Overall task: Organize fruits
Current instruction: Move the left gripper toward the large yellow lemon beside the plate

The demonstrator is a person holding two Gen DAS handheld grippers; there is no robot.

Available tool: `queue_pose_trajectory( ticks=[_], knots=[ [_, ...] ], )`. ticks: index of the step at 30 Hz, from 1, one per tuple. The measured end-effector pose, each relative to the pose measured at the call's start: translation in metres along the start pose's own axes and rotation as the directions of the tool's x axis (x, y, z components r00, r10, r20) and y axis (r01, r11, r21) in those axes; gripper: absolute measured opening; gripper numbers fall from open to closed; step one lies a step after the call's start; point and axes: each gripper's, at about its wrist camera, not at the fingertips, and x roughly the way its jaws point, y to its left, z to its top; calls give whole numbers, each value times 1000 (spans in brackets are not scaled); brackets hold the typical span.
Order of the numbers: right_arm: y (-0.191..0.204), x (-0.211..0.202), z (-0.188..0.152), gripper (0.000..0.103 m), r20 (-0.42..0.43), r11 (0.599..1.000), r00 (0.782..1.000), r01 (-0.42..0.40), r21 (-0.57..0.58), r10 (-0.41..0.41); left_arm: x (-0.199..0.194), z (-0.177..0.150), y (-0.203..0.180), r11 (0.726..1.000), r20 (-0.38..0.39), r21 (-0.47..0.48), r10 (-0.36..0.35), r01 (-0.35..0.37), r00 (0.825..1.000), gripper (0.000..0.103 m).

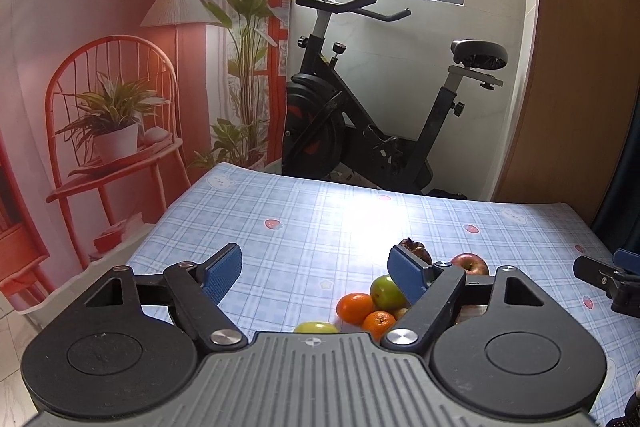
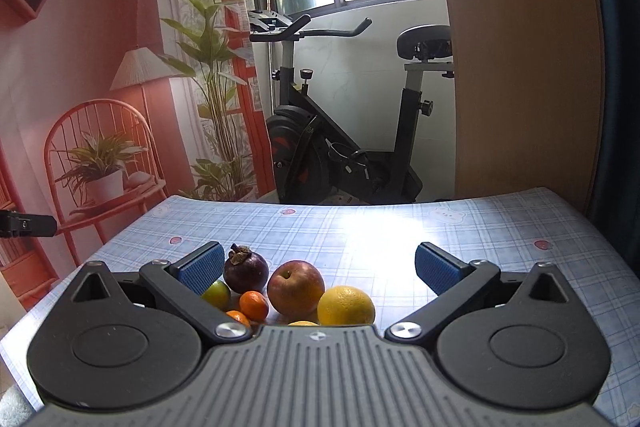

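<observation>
A cluster of fruit lies on the blue checked tablecloth [image 2: 360, 227]. In the right wrist view I see a dark mangosteen [image 2: 245, 271], a red apple [image 2: 295, 287], a yellow orange [image 2: 346, 305], a small tangerine [image 2: 254, 305] and a green fruit [image 2: 217, 294]. In the left wrist view the tangerines [image 1: 355, 308], green fruit [image 1: 386, 291], apple [image 1: 470, 263] and mangosteen [image 1: 416, 249] sit near my right finger. My left gripper [image 1: 316, 273] is open and empty above the table. My right gripper [image 2: 318, 269] is open and empty, just behind the fruit.
An exercise bike [image 1: 360, 115] stands beyond the table's far edge. A printed backdrop with a chair and plants [image 1: 112, 115] hangs at the left. A wooden panel [image 2: 520, 67] stands at the right. The right gripper's tip shows in the left wrist view [image 1: 608, 279].
</observation>
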Motion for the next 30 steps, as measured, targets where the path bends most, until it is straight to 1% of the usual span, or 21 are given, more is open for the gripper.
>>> queue_pose_trajectory(
  ticks=[4,9,14,15,18,19,20,21,22,23,24,25,26,29,30],
  knots=[
    [0,10,-8,103,-41,998,998,35,-44,-37,12,0,-9,1000,-21,-8,-29,29,999,83],
    [-7,16,-20,101,-65,997,996,57,-52,-60,27,-5,-27,997,-23,65,-31,32,999,84],
    [-21,24,-34,99,-117,997,992,48,-53,-54,41,-9,-37,993,-31,94,-64,66,998,84],
    [-23,25,-36,99,-125,998,991,46,-50,-52,44,-10,-40,990,-44,109,-80,85,996,84],
    [-27,29,-43,98,-153,998,987,44,-35,-48,53,-13,-49,988,-67,123,-90,97,994,84],
    [-29,31,-45,98,-165,999,985,40,-29,-44,55,-15,-51,986,-76,126,-103,112,992,84],
    [-31,33,-46,96,-177,999,984,33,-23,-36,58,-16,-53,983,-92,127,-121,132,988,84],
    [-32,34,-48,91,-188,1000,982,25,-19,-28,62,-18,-55,981,-105,131,-133,146,986,84],
    [-32,36,-50,88,-201,1000,979,13,-15,-16,64,-21,-56,980,-114,136,-131,146,985,83],
    [-34,38,-52,82,-213,1000,977,4,-14,-7,66,-22,-58,978,-121,142,-134,151,984,80],
    [-34,39,-53,76,-222,1000,975,-2,-13,-1,68,-24,-59,975,-127,150,-146,164,981,77],
    [-35,41,-55,74,-233,1000,972,-12,-6,10,70,-26,-61,971,-136,159,-160,181,978,68],
    [-36,41,-56,70,-240,1000,971,-24,1,23,73,-28,-64,965,-147,167,-178,202,973,61],
    [-39,45,-59,60,-260,998,964,-61,21,64,80,-32,-68,955,-171,167,-217,245,961,59],
    [-40,46,-60,59,-264,997,962,-71,25,75,82,-32,-69,953,-179,165,-226,256,957,59]
  ],
)
